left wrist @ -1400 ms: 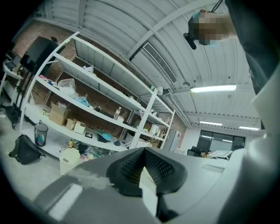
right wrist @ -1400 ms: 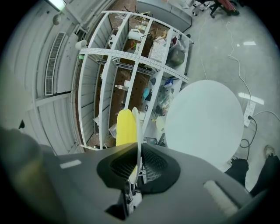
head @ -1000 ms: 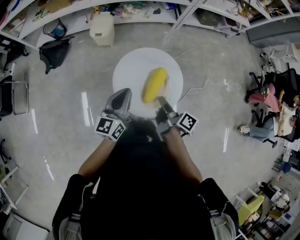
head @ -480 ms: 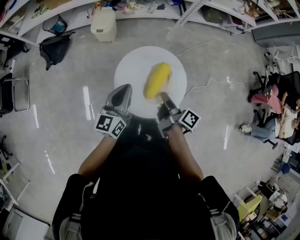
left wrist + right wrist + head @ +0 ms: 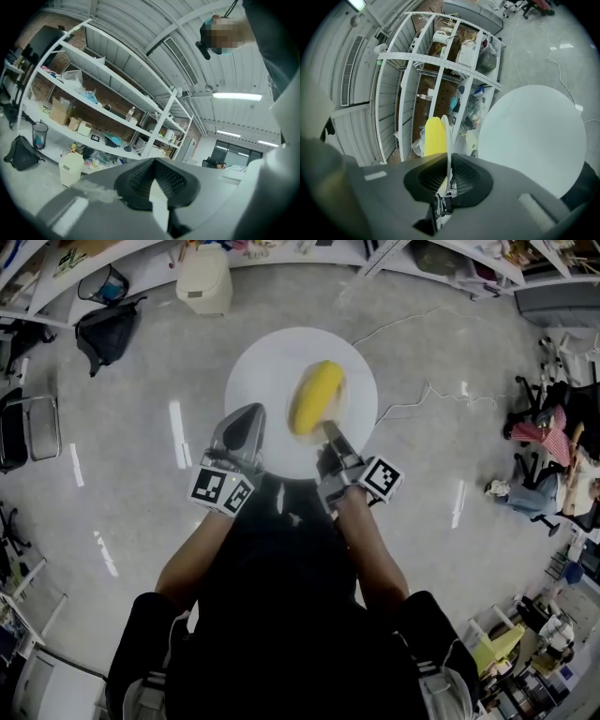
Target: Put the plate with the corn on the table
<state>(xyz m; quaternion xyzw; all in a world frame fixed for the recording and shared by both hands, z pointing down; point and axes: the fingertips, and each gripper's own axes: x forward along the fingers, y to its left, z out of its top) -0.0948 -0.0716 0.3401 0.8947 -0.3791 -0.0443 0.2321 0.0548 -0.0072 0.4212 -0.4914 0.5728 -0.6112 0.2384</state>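
While the thin white round plate (image 5: 449, 136) is hanging in the air over the big round white table (image 5: 267, 362), both grippers are pinching the side of its rim nearest the person. The left gripper (image 5: 157, 190) is squeezing a white bit of the rim between its dark pads. The right gripper (image 5: 447, 176) is clamping the rim too, with the plate showing as a thin line running out from its jaws. The fat yellow corn cob (image 5: 314, 397) is lying on the plate, just past the right gripper's tips. From above, the plate is blending into the white table top, so I cannot tell how high over it the plate is sitting.

The step in hand is looking like bringing the plate down onto the table top. To do it well, both hands should be going down together and slowly, holding the plate flat, because the corn is round and may be rolling off if one side dips. Aiming for the middle of the table top, away from its edges, is looking safest. The jaws should be letting go only once the plate is resting there.
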